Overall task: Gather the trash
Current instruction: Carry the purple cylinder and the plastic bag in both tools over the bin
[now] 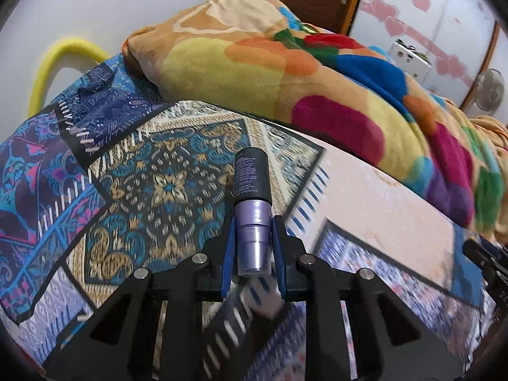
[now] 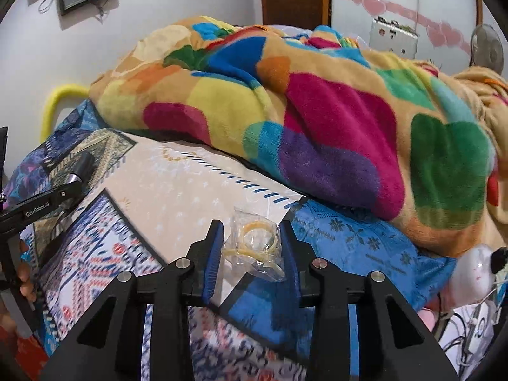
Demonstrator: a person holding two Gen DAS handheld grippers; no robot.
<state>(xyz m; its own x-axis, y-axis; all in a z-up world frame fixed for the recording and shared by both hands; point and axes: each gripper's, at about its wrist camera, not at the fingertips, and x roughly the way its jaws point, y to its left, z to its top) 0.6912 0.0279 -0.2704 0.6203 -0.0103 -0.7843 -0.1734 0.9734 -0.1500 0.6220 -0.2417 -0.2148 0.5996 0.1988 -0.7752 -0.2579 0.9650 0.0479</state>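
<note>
My left gripper (image 1: 253, 247) is shut on a small bottle (image 1: 252, 203) with a black body and a purple cap, held by the cap above the patterned bedsheet (image 1: 152, 184). It also shows at the left of the right wrist view, where the left gripper (image 2: 74, 179) holds the bottle (image 2: 84, 162). My right gripper (image 2: 252, 247) has its jaws around a clear crumpled plastic bag (image 2: 254, 247) with yellow rubber bands inside. The bag sits between the blue pads, which touch its edges.
A big multicoloured fleece blanket (image 2: 317, 111) is heaped across the back of the bed. A yellow tube (image 1: 54, 60) curves by the wall at left. A blue patterned pillow (image 2: 365, 247) lies at right, with cables and a white object (image 2: 476, 317) beyond it.
</note>
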